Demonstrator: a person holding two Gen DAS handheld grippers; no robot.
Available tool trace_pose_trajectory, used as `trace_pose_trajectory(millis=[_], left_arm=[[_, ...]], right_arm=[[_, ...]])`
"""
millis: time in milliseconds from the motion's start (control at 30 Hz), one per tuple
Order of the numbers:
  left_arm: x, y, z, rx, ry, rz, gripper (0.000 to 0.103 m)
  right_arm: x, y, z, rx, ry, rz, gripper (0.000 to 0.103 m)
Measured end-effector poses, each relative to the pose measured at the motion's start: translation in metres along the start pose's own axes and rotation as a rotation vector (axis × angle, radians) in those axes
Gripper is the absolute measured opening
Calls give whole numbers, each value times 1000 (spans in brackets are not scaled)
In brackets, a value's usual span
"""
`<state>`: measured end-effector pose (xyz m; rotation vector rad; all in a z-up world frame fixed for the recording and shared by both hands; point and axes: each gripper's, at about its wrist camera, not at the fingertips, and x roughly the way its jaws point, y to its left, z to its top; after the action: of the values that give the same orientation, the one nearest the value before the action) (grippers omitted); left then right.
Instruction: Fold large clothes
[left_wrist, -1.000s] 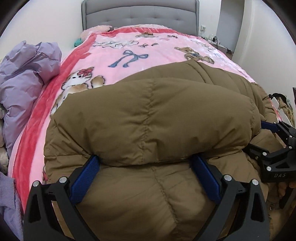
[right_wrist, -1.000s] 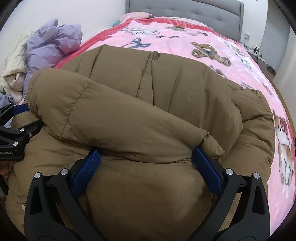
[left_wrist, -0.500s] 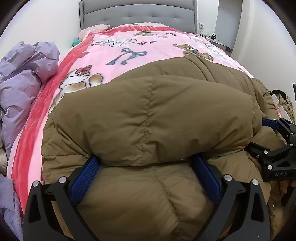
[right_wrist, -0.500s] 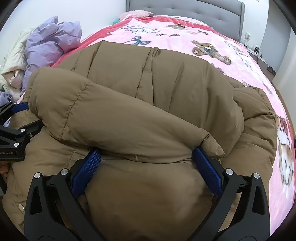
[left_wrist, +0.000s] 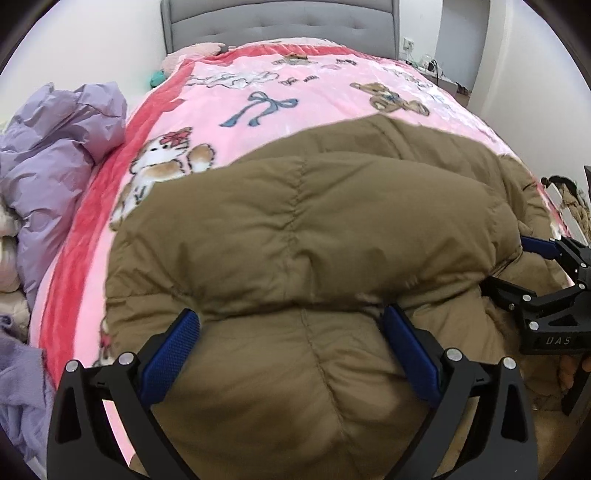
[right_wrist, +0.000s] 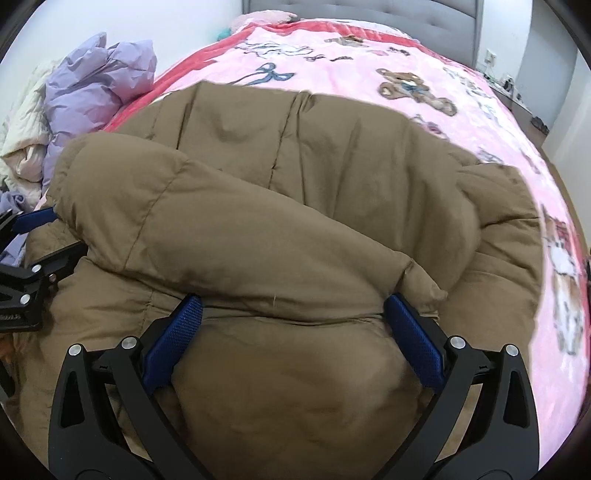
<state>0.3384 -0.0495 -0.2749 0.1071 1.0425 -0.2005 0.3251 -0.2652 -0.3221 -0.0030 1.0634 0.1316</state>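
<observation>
Left gripper (left_wrist: 288, 325): fingers spread wide at lower centre of the left wrist view, blue pads (left_wrist: 168, 356) pressed against a thick roll of the brown puffer jacket (left_wrist: 306, 236).
Right gripper (right_wrist: 291, 314): likewise wide, straddling the same roll at lower centre of its own view.
Jacket: filled mid-frame, lying on the pink cartoon blanket (left_wrist: 314, 92).
Lilac garment (left_wrist: 55, 155): heaped at left edge.
Headboard (left_wrist: 280, 18): grey, top centre.
</observation>
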Motion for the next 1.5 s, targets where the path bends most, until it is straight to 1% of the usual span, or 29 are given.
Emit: trace_pose_trajectory(millis=[67, 100, 200, 267, 300, 333, 367, 400, 433, 500, 567, 600, 633, 667, 700, 733, 767, 900, 1067, 1133, 1267, 1400, 1500], left_arm=[[-13, 0, 1, -3, -15, -13, 98], [-21, -1, 1, -2, -26, -15, 98], [-49, 1, -6, 12, -68, -2, 98], [-69, 6, -20, 33, -96, 10, 98], [-78, 12, -33, 49, -102, 21, 98], [-84, 16, -44, 62, -94, 30, 98], [-89, 23, -62, 78, -71, 42, 98], [-92, 29, -76, 84, -53, 51, 98], [-97, 37, -102, 89, -21, 68, 98], [-103, 47, -135, 76, 18, 71, 98], [-111, 55, -175, 54, 77, 66, 98], [-116, 57, -187, 53, 87, 71, 98], [-124, 57, -205, 61, 92, 87, 98], [-132, 55, -221, 79, 87, 96, 98], [-141, 52, -234, 105, 84, 102, 98], [-146, 49, -245, 126, 98, 104, 98], [-150, 47, -255, 141, 121, 97, 98], [-161, 42, -282, 152, 187, 72, 98], [-155, 43, -296, 172, 232, 62, 98], [-148, 46, -297, 162, 249, 61, 98], [-138, 45, -299, 153, 268, 56, 98], [-130, 45, -297, 145, 278, 53, 98], [-129, 43, -295, 153, 280, 55, 98]], right_arm=[[-15, -1, 0, 20, -23, -19, 95], [-26, -1, 0, 32, -41, -11, 95], [-58, -1, -8, 32, -91, -21, 95], [-89, -4, -25, 9, -118, -35, 95], [-100, -7, -34, -2, -122, -48, 95], [-111, -11, -45, -16, -123, -58, 95], [-124, -16, -64, -37, -117, -84, 95], [-132, -20, -78, -50, -105, -108, 95], [-137, -23, -93, -63, -88, -124, 95], [-149, -33, -135, -92, -33, -147, 95], [-157, -37, -168, -109, 16, -165, 95], [-163, -39, -189, -122, 36, -179, 95], [-170, -39, -203, -140, 36, -186, 95], [-179, -36, -223, -178, 36, -212, 95], [-182, -34, -235, -195, 47, -225, 95], [-186, -32, -248, -206, 71, -226, 95], [-190, -32, -263, -214, 112, -209, 95], [-200, -24, -298, -252, 202, -203, 95], [-195, -20, -327, -347, 277, -226, 95], [-189, -19, -330, -355, 290, -229, 95], [-177, -21, -328, -362, 293, -253, 95], [-171, -27, -314, -310, 266, -258, 95], [-170, -31, -305, -265, 252, -246, 95]])
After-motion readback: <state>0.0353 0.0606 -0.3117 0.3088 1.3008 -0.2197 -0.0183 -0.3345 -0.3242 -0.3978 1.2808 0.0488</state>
